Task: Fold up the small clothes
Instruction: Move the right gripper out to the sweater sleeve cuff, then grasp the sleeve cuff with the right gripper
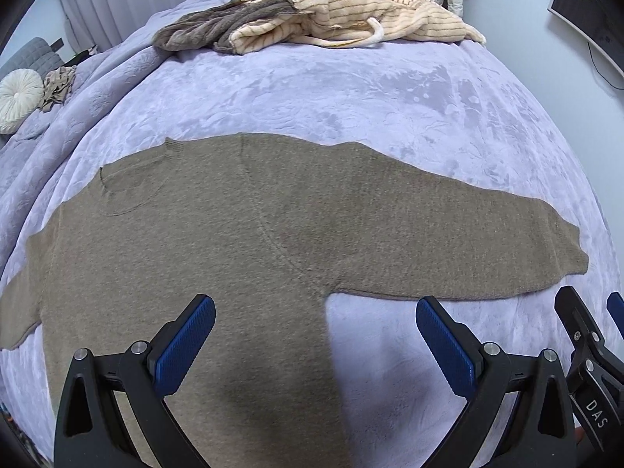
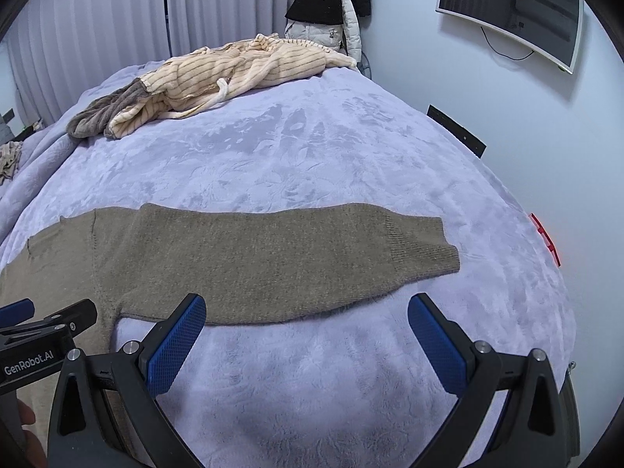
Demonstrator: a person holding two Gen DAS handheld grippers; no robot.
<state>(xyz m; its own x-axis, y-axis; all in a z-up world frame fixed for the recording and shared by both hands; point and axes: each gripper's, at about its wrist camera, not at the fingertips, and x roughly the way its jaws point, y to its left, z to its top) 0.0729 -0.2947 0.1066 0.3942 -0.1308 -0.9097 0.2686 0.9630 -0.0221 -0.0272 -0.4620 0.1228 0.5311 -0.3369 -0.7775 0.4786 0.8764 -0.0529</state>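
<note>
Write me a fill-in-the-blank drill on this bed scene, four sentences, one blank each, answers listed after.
1. The brown sweater lies spread ____ on the lavender blanket.
2. Both the left gripper and the right gripper have their jaws ____.
3. The sleeve in front of the right gripper is stretched out straight, not yet ____.
4. The striped cream garment sits in a heap at the ____ end of the bed.

Answers: flat; open; folded; far

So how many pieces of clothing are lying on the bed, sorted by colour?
Brown: 1, sweater
Cream striped: 1, garment
Grey: 1, garment
Beige: 1, small crumpled piece
Total: 4
</note>
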